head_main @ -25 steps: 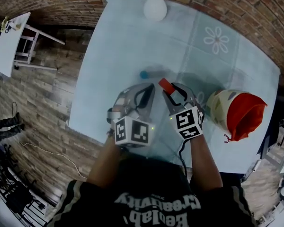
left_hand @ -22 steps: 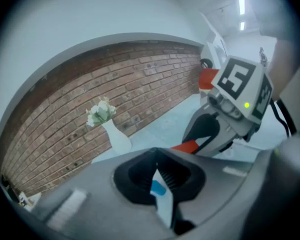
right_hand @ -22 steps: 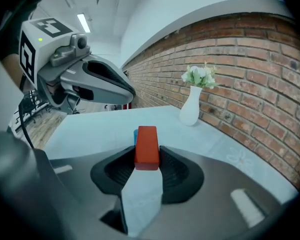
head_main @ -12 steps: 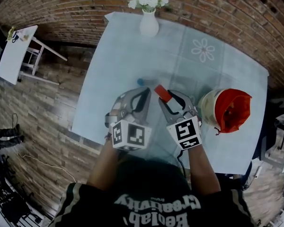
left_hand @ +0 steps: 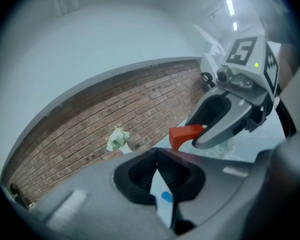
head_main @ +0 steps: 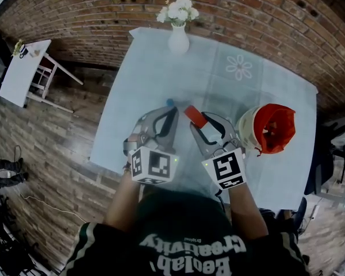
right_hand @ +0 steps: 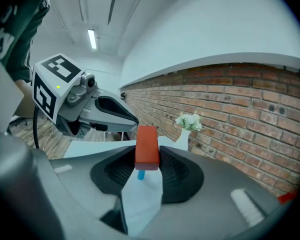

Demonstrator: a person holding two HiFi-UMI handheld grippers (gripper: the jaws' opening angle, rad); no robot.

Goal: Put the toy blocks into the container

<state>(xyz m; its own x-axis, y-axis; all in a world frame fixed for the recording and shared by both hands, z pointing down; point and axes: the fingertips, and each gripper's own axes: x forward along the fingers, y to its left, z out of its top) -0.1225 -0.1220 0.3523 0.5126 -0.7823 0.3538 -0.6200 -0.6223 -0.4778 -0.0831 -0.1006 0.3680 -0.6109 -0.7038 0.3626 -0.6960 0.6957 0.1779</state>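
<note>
1. Clearly, at centre of the right gripper view, the right gripper (right_hand: 146, 153) fingers clamp the red block (right_hand: 146, 143).
2. Left gripper view: left gripper (left_hand: 157, 152) fingers touching, empty.
3. Head view alone shows the container (head_main: 246, 125) at right.

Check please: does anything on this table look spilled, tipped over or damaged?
Nothing stands out. The vase stands upright, the red block is gripped in the right hand-held gripper, and one blue block lies on the tablecloth.
</note>
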